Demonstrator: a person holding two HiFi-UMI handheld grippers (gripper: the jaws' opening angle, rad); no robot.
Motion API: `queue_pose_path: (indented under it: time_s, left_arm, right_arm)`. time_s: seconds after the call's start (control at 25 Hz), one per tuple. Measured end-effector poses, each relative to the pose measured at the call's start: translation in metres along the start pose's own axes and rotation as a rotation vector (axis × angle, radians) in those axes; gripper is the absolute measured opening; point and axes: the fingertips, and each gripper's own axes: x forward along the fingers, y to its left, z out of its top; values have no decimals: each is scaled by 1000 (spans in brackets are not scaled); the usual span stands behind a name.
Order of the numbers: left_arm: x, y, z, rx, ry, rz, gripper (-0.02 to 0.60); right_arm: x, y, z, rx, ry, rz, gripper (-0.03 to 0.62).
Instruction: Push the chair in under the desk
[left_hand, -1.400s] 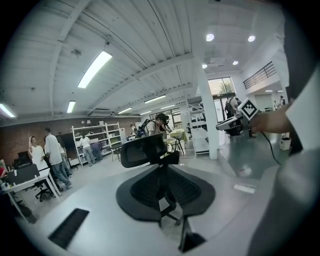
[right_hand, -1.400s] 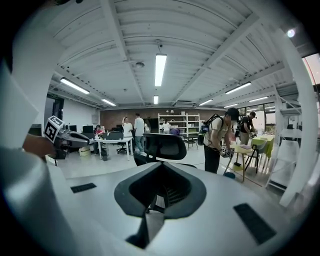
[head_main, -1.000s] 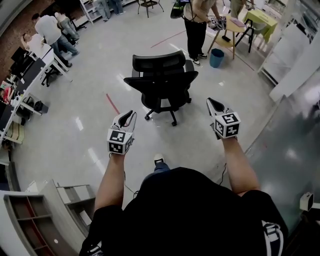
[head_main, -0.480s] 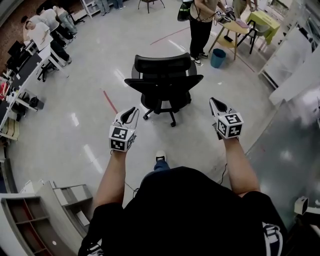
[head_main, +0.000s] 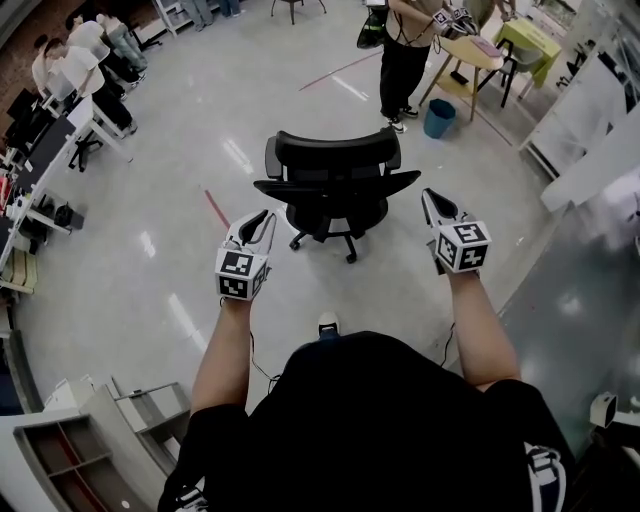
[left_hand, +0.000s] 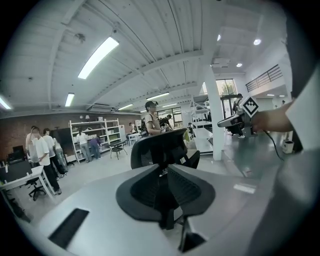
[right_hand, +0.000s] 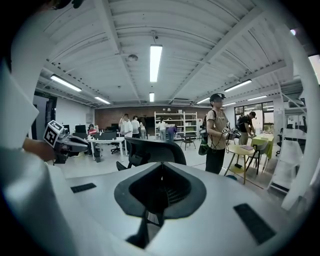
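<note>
The left gripper (head_main: 263, 216) and right gripper (head_main: 429, 196) are held out at arm's length, each with its jaws closed together and nothing between them. A black office chair (head_main: 335, 184) stands on the glossy grey floor (head_main: 170, 250) just ahead, between the two grippers, its mesh backrest turned toward the person holding them. The left gripper sits near the chair's left armrest, the right gripper near its right armrest. Beyond the chair a standing person (head_main: 402, 55) waits beside a blue bin (head_main: 439, 117). People sit at desks (head_main: 50, 130) far left.
</note>
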Motion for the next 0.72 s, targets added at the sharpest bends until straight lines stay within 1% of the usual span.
queue_pose_path:
  time_s: [0.28, 0.52, 0.72]
  left_arm:
    - [34, 50, 2, -2, -13, -32, 60]
    - [56, 96, 14, 5, -41, -48, 60]
    - [77, 112, 18, 15, -53, -85, 60]
  right_arm:
    - [42, -1, 21, 10, -3, -41, -2]
    - [72, -3, 41, 19, -27, -90, -2]
    - [85, -5, 49, 21, -35, -125, -2]
